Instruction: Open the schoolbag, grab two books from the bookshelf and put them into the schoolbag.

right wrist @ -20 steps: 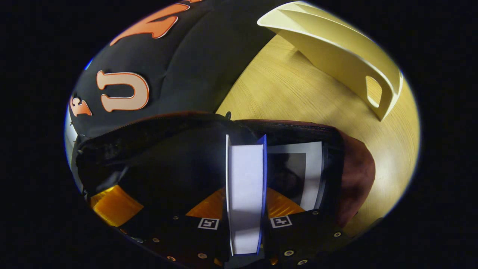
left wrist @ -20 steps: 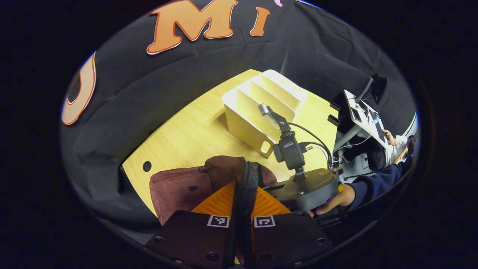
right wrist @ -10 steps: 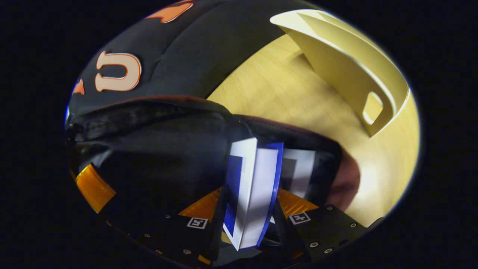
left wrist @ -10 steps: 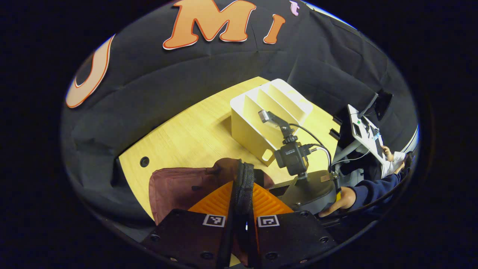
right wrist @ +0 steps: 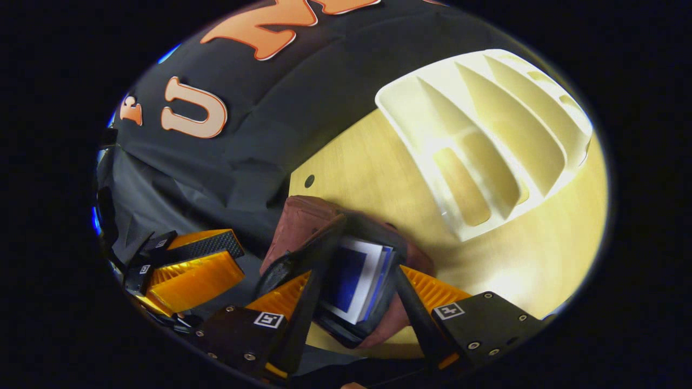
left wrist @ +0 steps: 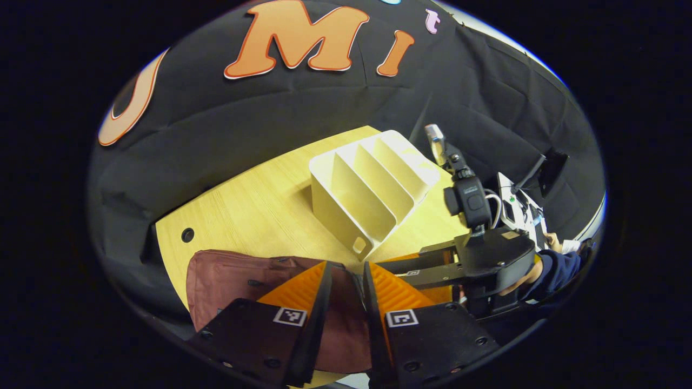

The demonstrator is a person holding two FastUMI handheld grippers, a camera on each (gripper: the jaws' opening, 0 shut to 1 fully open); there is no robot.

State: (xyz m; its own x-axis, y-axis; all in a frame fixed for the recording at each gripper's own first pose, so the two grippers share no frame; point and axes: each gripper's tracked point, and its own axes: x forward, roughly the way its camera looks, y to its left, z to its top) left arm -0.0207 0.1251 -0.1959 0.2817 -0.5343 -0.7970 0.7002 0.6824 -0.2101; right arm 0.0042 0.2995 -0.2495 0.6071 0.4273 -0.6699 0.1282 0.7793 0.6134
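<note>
The schoolbag (right wrist: 303, 221) lies open on the table (right wrist: 373, 173), its mouth toward my right hand-held gripper (right wrist: 351, 302), and the books (right wrist: 359, 275) sit inside it: a blue-and-white cover on top with page edges of more stacked beneath, though I cannot count them for certain. My right hand-held gripper hovers over that opening with its jaws spread wide on either side of the books, gripping nothing. In the left gripper view the maroon schoolbag (left wrist: 243, 275) stretches flat across the near edge of the table (left wrist: 254, 205), and my left hand-held gripper (left wrist: 346, 286) hangs above it with only a narrow gap between its jaws and nothing pinched in it. Just behind the bag stands the cream bookshelf (left wrist: 367, 183), its slots showing no books in either view. Farther off in the left gripper view, my right hand-held gripper (left wrist: 427, 270) reaches in over the bag's far end, my sleeve (left wrist: 557, 267) behind it.

As I judge it, the opening of the bag and the fetching from the shelf are done, and the loading looks finished or nearly so. What may remain is pulling both hand-held grippers clear, and confirming that two books, not one, went in.
</note>
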